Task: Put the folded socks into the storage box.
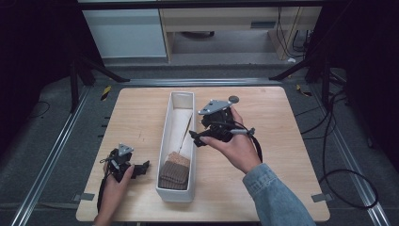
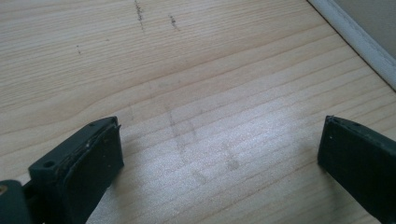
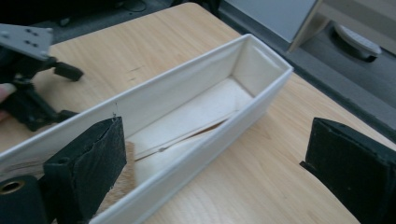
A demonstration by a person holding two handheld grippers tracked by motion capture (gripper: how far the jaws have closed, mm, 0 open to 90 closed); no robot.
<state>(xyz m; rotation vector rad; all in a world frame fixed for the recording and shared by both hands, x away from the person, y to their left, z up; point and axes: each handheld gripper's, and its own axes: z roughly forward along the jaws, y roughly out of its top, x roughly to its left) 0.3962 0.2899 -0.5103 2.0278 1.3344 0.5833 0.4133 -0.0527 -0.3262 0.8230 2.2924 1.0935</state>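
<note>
- Pale wood table [image 1: 282,155] fills the middle of the high view, with grey floor and metal rails around it, black frame legs at the far corners, and light cabinets beyond the far edge.
- Loose black cables [image 1: 348,183] lie looped on the floor to the right of the table.
- Long white fabric-lined bin [image 1: 162,155] stands on the table, running from near the far edge toward the person's side, a little left of the table's middle. Its walls are upright and the top is open.
- Inside the bin, a pale flat insert [image 1: 181,125] covers the far part of the floor, with one thin edge lifted slightly.
- At the near end of the bin sits a brown knitted bundle [image 1: 175,170], folded, resting between the bin's walls.
- Right hand-held gripper [image 1: 197,137] is held above the table just to the right of the bin, tilted toward it. In the right gripper view its two black jaws stand wide apart with nothing between them, and the bin's long wall lies in front of them.
- Left hand-held gripper [image 1: 143,165] rests low at the near left part of the table, just beside the bin's left wall. In the left gripper view its jaws are spread wide over bare wood, holding nothing.
- Small dark round disc [image 1: 233,99] lies on the table beyond the right hand, near the far edge.
- Faint dark scuff marks [image 2: 139,13] show on the wood ahead of the left jaws.
</note>
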